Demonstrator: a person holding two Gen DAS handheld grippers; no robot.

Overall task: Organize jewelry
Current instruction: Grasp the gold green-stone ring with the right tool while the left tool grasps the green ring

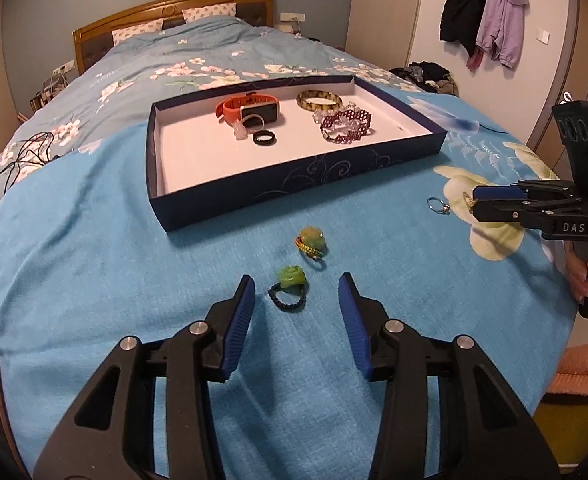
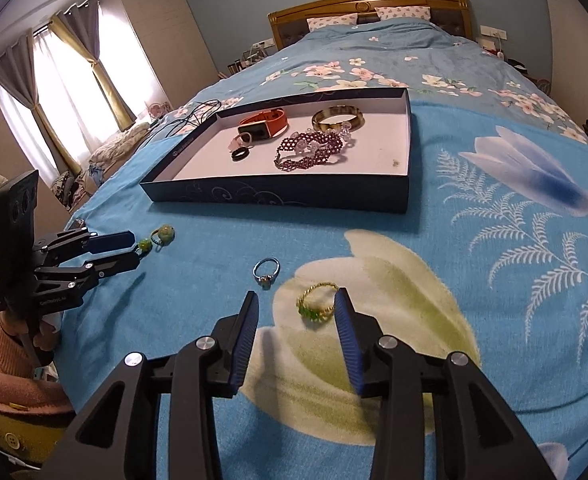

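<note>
A bedroom is filling the left wrist view: a bed (image 1: 174, 184) under a blue floral cover is running back to a wooden headboard (image 1: 170, 12), and jackets (image 1: 485, 20) are hanging on the wall at right. A shallow dark tray (image 1: 294, 176) is sitting on the cover. Inside it are lying an orange watch (image 1: 250, 108), a black ring (image 1: 264, 137), a striped bangle (image 1: 319, 100) and a purple beaded bracelet (image 1: 345, 125). The left gripper (image 1: 297, 300) is hovering wide open over the cover in front of the tray, with a green bead ring (image 1: 288, 286) lying between its fingers, apart from both. A second bead ring (image 1: 311, 242) is lying just beyond. At right, the right gripper (image 1: 473, 202) is showing side-on, near a silver ring (image 1: 437, 205).

In the right wrist view, curtained windows (image 2: 66, 92) are glowing at left. The right gripper (image 2: 295, 314) is standing wide open low over a pale flower print, with a gold ring (image 2: 317, 306) set with green stones lying between its fingers, against the right one. The silver ring (image 2: 266, 274) is lying just ahead of the left finger. The tray (image 2: 278, 194) is sitting farther back, and the left gripper (image 2: 134, 248) is reaching in at far left.
</note>
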